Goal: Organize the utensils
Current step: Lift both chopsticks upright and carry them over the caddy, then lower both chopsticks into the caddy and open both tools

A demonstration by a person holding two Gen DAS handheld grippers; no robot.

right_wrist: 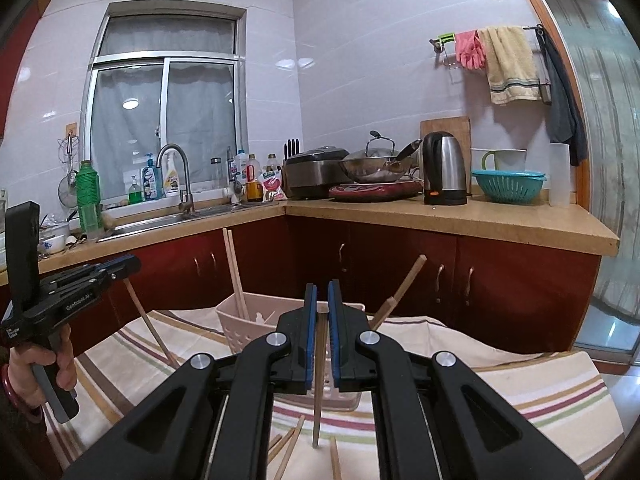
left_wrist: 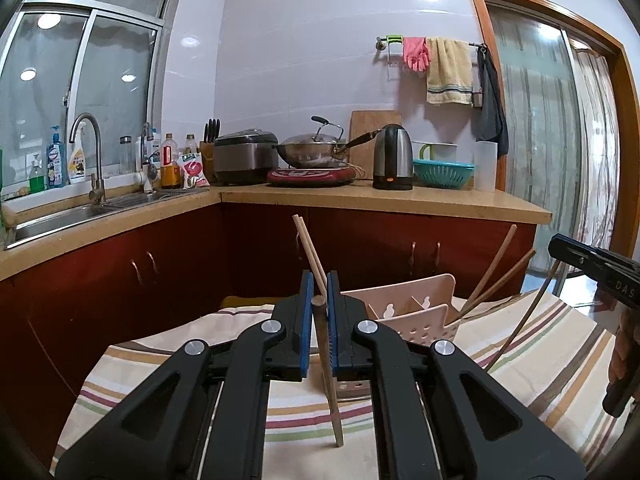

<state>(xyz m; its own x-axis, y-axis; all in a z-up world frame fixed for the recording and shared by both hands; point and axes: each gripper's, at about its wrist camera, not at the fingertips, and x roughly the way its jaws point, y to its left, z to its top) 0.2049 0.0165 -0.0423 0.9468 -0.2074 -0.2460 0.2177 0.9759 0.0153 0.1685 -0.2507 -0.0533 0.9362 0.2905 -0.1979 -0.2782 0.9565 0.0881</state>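
While my left jaws (left_wrist: 319,292) pinched one chopstick (left_wrist: 330,376) upright, my right jaws (right_wrist: 322,300) pinched another chopstick (right_wrist: 318,380). Just beyond stood the pink holder (right_wrist: 236,320) with chopsticks leaning inside, on the striped cloth (right_wrist: 520,392); loose chopsticks (right_wrist: 292,452) lay nearer.

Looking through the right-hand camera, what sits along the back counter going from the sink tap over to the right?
Tap → oil bottle → knife block → rice cooker → wok → kettle → teal colander → white tumbler.
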